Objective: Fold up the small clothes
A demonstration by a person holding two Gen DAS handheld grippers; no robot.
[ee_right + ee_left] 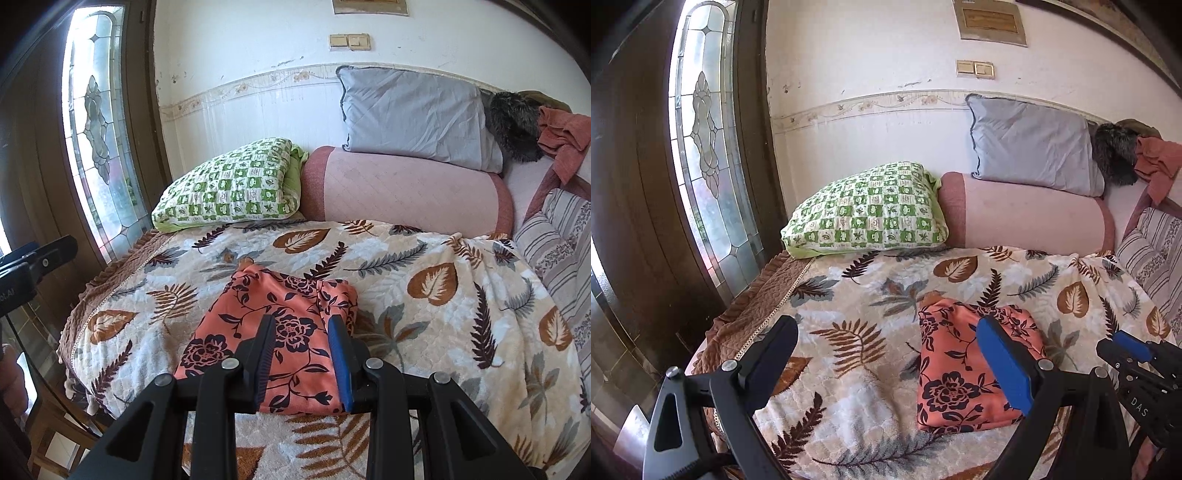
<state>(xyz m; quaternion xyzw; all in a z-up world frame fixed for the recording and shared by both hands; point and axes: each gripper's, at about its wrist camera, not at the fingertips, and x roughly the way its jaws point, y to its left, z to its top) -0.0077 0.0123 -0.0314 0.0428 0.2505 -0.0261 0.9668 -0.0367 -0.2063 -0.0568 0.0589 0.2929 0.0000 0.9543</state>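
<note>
On leaf blanket (424, 258): folded orange garment (280, 325) beyond both empty tongs; left tongs (886, 358) wide, right tongs (301, 354) half-open.

Smooth floral cloth (280, 332) on plush matt blanket (424, 295)

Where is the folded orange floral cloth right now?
In both views, the folded orange floral cloth lies on the leaf-patterned blanket, below the green checked pillow.

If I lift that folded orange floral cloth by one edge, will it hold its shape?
Probably not. The orange floral cloth looks thin, with soft creases at its far edge, so the layers would likely droop and unfold. Its slight sheen suggests it may slip between the fingers. It sits on the plush leaf blanket, so pushing may bunch it.
</note>
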